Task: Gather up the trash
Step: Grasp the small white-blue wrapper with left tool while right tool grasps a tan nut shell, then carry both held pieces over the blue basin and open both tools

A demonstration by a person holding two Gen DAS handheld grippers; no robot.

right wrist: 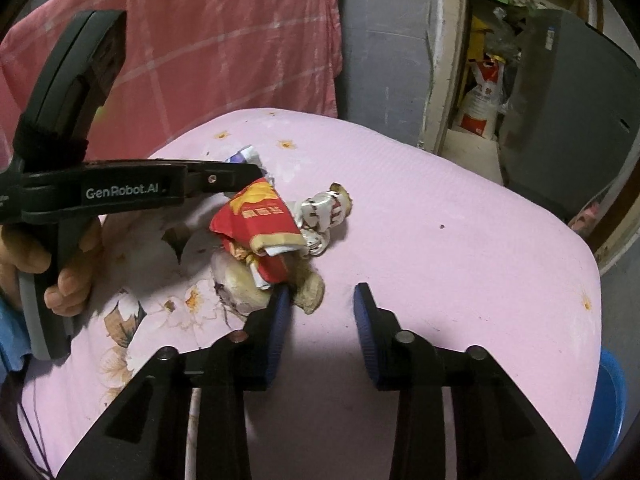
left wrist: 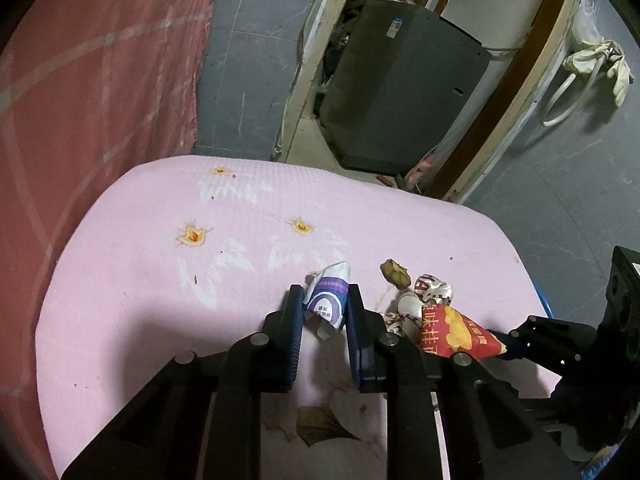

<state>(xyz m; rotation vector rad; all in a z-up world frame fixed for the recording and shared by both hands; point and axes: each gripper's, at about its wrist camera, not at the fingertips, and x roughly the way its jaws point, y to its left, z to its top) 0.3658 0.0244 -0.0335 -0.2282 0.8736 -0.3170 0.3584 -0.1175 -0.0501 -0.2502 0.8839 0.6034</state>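
A crumpled white and purple wrapper (left wrist: 330, 300) lies on the pink cloth (left wrist: 160, 280), between the fingers of my left gripper (left wrist: 324, 300), which touch its sides. The wrapper's tip (right wrist: 244, 157) shows behind the left gripper (right wrist: 256, 168) in the right wrist view. A red snack packet (right wrist: 256, 228), a silver crumpled wrapper (right wrist: 320, 212) and peanut shells (right wrist: 310, 294) lie in a heap. My right gripper (right wrist: 320, 300) is open just right of the heap, its left finger (right wrist: 280, 304) touching a shell. The red packet (left wrist: 456, 332) and a shell (left wrist: 396, 274) also show in the left wrist view.
A pink checked cloth (right wrist: 220, 40) hangs behind the table. A grey appliance (left wrist: 404, 80) stands in a doorway at the back. A blue tub rim (right wrist: 612, 400) sits past the table's right edge. The person's hand (right wrist: 68, 276) holds the left gripper's handle.
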